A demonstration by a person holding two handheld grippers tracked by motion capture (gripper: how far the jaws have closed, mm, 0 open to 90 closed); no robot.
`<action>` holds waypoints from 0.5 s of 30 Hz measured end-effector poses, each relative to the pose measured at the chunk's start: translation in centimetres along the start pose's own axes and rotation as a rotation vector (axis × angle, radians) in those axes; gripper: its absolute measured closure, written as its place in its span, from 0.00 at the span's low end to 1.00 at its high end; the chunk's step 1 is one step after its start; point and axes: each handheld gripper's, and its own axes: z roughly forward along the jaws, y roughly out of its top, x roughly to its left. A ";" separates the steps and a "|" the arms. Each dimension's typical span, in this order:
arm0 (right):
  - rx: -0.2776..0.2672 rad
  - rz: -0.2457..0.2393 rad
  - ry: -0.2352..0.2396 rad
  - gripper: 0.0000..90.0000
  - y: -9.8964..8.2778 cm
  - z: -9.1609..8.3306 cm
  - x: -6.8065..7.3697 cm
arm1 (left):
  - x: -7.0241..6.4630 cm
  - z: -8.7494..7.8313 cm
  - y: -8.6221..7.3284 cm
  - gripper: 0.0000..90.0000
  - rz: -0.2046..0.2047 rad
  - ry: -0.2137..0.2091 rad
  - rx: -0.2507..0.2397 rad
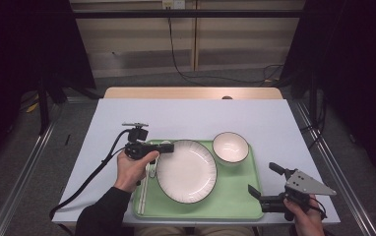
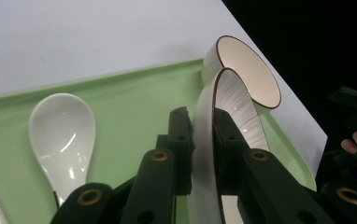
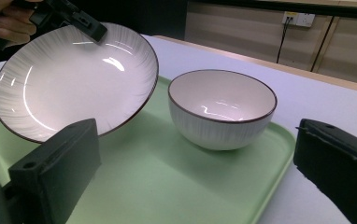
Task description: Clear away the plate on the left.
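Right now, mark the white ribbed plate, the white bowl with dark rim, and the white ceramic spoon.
white ribbed plate [image 1: 186, 172]: high view, centre of its face.
white bowl with dark rim [image 3: 221, 100]: right gripper view, inner wall.
white ceramic spoon [image 2: 63, 133]: left gripper view, hollow of its scoop.

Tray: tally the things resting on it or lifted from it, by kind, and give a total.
Plate: 1, white, its rim clamped in the left gripper and tilted up off the green tray
Bowl: 1
Spoon: 1
Chopsticks: 1 pair, beside the plate
Total: 4
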 end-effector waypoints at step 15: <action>0.000 -0.001 0.005 0.00 0.0 -0.1 0.0 | 0.2 2.5 -1.7 0.92 0.039 0.036 0.082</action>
